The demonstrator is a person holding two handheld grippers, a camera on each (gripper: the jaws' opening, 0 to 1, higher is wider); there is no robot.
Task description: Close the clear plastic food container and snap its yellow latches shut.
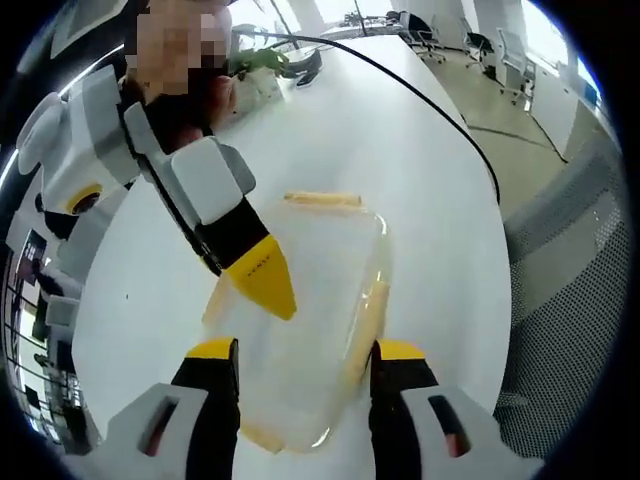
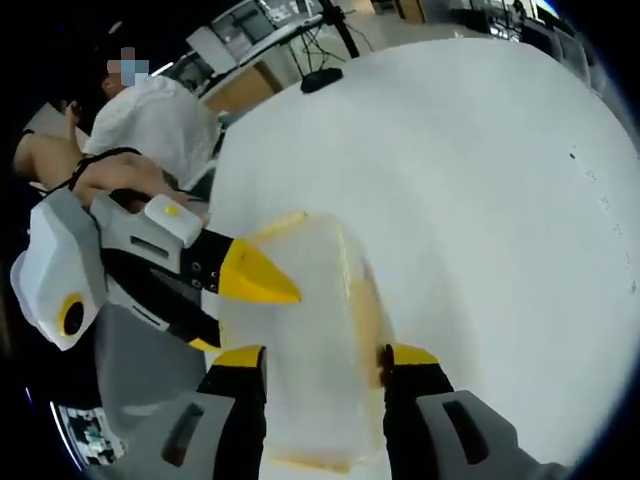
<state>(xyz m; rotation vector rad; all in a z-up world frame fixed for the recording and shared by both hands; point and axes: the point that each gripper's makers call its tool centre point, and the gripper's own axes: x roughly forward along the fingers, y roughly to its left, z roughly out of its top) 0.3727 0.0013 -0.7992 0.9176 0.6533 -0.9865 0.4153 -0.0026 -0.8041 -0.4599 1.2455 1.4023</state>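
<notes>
two grippers are set over the clear container point(image 1: 300, 320) on the white surface point(image 1: 420, 170). left gripper point(image 1: 305, 365) fingers are spread apart, straddling it; right gripper point(image 2: 325, 365) fingers likewise apart. yellow latches point(image 1: 322, 200) are seen along its edges.

Each tool is showing black jaws capped in yellow: the left tool point(image 1: 305, 352), the right tool point(image 2: 325, 358). Grey-white housings are sitting behind, red-slotted on the left.
</notes>
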